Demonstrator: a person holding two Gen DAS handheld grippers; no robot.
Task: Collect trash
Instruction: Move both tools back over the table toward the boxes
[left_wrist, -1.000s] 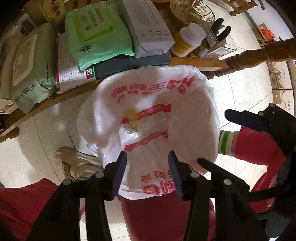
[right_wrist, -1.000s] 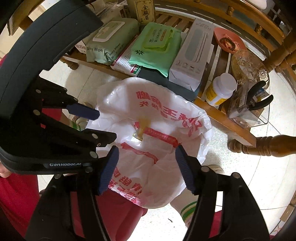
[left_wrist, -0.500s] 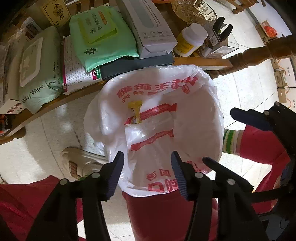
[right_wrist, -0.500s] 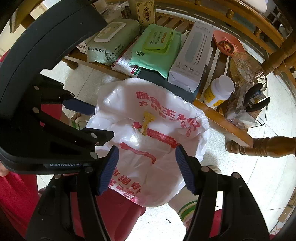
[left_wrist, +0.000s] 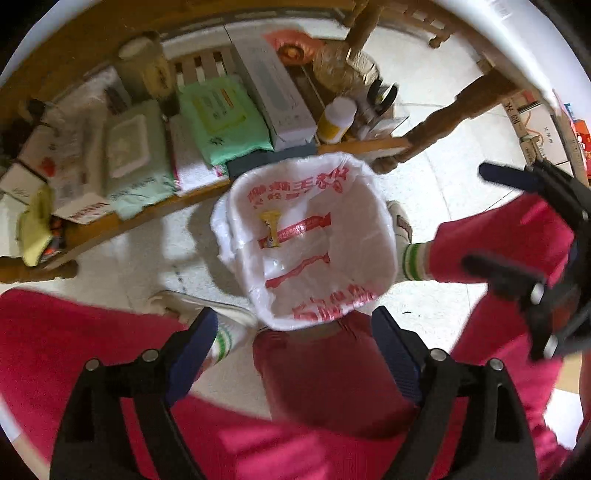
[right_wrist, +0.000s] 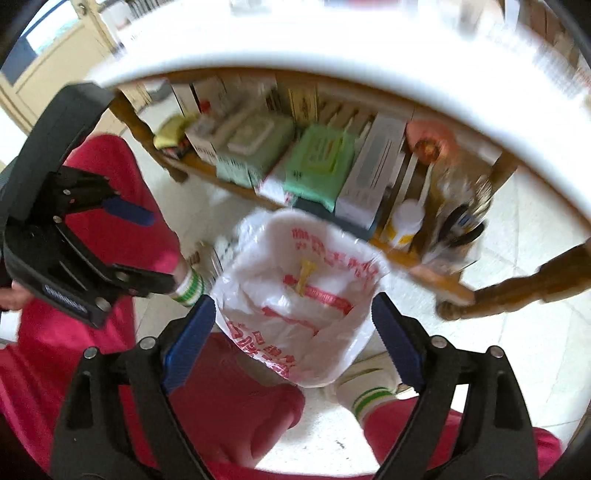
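A yellow wrapper (left_wrist: 270, 228) already lies inside the bin (left_wrist: 325, 369), on the far-left side of the white bag (left_wrist: 354, 236) lining it, so I judge one piece collected; no other trash is plain in these blurred views. The wrapper's long axis runs near to far, flared end far. Left gripper (left_wrist: 295, 345) and right gripper (right_wrist: 293, 336) hang above the bin's near rim, jaws opening and empty.
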